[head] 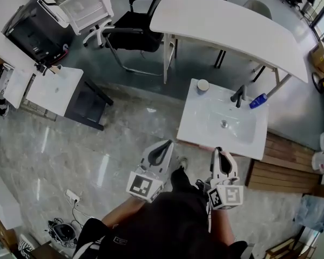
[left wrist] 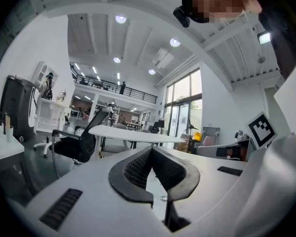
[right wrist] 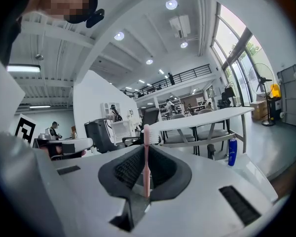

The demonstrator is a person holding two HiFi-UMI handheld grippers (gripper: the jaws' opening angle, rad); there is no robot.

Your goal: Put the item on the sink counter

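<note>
My right gripper (right wrist: 146,149) is shut on a pink toothbrush (right wrist: 146,162), which stands upright between the jaws with its bristle head on top. In the head view the right gripper (head: 218,154) hovers at the near edge of the white sink counter (head: 194,122). My left gripper (head: 162,149) is beside it, off the counter's near left corner. Seen in its own view, the left gripper (left wrist: 151,149) is shut with nothing between the jaws. The counter carries a basin, a black faucet (head: 238,95), a small cup (head: 203,84) and a blue bottle (head: 257,101).
A long white table (head: 227,23) stands behind the sink, with a black office chair (head: 134,35) to its left. Wooden boards (head: 283,166) lie right of the counter. A small white table (head: 54,89) and a black machine (head: 36,28) are at the left. The blue bottle (right wrist: 232,152) also shows in the right gripper view.
</note>
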